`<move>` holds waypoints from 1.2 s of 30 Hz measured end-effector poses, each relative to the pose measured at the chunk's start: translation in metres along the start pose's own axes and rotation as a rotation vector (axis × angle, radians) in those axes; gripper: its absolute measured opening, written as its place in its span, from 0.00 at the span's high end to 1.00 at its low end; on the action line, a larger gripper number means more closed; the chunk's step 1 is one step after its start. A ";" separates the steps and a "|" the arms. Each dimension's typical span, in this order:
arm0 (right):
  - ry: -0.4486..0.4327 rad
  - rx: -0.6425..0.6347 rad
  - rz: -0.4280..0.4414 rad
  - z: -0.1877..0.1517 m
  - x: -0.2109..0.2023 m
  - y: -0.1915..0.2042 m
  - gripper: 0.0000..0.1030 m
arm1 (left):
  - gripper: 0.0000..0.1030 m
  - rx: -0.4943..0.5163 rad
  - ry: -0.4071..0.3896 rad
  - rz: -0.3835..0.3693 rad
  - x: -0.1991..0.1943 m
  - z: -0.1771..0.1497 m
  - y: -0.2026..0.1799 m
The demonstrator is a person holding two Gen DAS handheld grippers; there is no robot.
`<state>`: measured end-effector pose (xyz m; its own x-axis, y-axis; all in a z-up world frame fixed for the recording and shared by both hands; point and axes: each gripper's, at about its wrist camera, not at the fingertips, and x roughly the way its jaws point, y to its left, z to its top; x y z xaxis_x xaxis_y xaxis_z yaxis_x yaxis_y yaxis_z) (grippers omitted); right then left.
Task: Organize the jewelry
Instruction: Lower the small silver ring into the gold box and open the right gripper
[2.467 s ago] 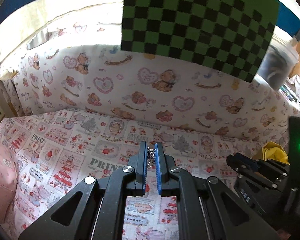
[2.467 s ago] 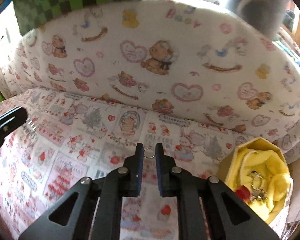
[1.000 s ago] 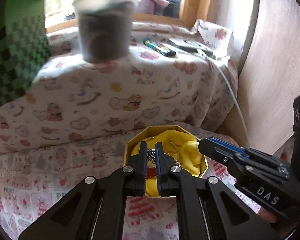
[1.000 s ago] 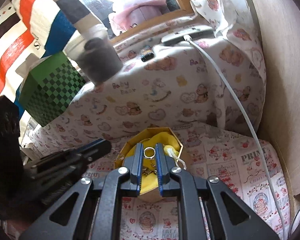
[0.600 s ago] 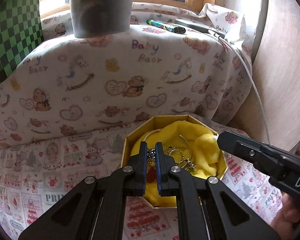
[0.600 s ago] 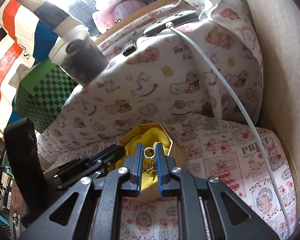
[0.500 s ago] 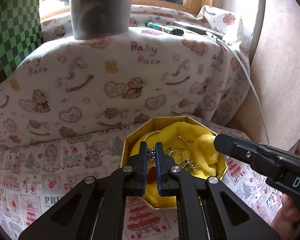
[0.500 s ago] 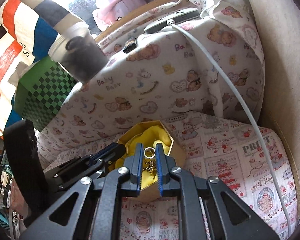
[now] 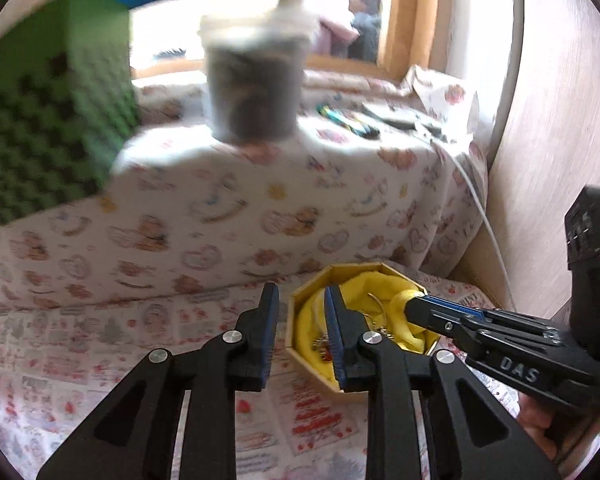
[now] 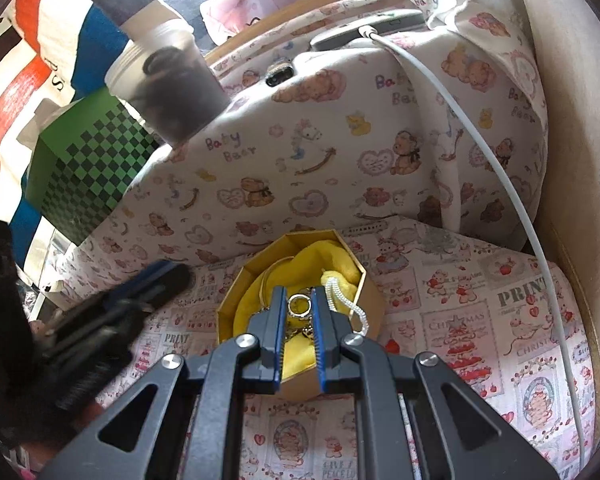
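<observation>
A gold octagonal jewelry box (image 9: pixel 300 300) (image 10: pixel 374 300) lined with yellow cloth (image 9: pixel 396 304) sits on the printed bedsheet. My left gripper (image 9: pixel 299 300) is open and empty, straddling the box's left rim; a chain with a red piece (image 9: pixel 324 350) lies inside the box. My right gripper (image 10: pixel 298 306) is shut on a silver ring (image 10: pixel 299 305) with a chain hanging from it, held over the box. In the left wrist view the right gripper (image 9: pixel 414 310) reaches into the box from the right.
A teddy-bear print cushion (image 10: pixel 340 160) rises behind the box. On it stand a dark plastic cup (image 9: pixel 252 88), a green checkered box (image 10: pixel 88 168) and a phone with a white cable (image 10: pixel 480 136). A wooden wall (image 9: pixel 560 160) is at the right.
My left gripper opened, dropped its chain with the red piece into the box and shifted left. My right gripper still holds the ring over the box.
</observation>
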<state>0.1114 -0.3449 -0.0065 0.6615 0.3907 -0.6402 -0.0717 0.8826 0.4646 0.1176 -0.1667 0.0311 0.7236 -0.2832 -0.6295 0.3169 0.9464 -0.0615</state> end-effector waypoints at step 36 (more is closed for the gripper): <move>-0.290 -0.304 -0.120 -0.042 -0.024 0.075 0.09 | 0.01 -0.146 -0.337 0.226 -0.098 -0.071 0.113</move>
<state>0.0590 -0.2776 0.0182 0.8578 0.2289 -0.4601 -0.1689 0.9712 0.1683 0.0387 -0.0212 0.0308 0.9323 -0.0778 -0.3532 0.0545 0.9957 -0.0753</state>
